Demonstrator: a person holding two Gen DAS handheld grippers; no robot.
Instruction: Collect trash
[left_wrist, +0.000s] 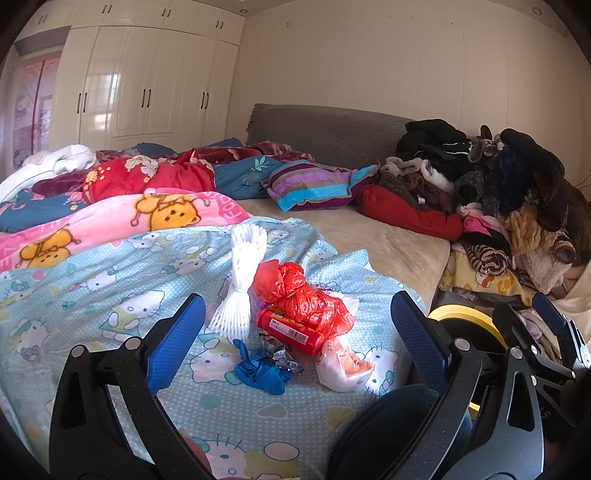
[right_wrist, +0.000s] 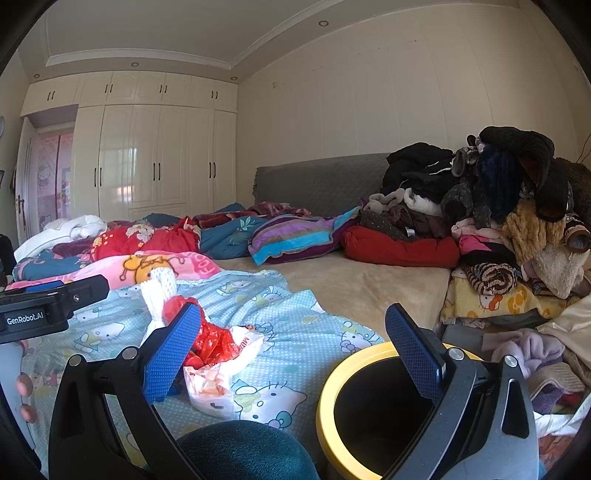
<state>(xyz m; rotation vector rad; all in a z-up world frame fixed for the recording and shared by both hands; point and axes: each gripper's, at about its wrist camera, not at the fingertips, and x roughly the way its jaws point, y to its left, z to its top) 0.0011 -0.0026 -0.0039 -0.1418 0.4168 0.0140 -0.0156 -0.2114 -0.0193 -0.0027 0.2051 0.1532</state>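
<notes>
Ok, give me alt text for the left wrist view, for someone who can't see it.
Open left gripper hovers over a small trash pile on a light blue cartoon-cat blanket: crumpled red plastic bag, red cylindrical tube, white foam netting, crumpled blue glove.

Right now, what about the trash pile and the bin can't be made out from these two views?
- Bin bottom: right wrist view, dark inside; its base cut off by the lower edge.
- Red tube label: left wrist view, print too small.
- Blue glove: right wrist view, hidden behind the right hand-held gripper finger.
</notes>
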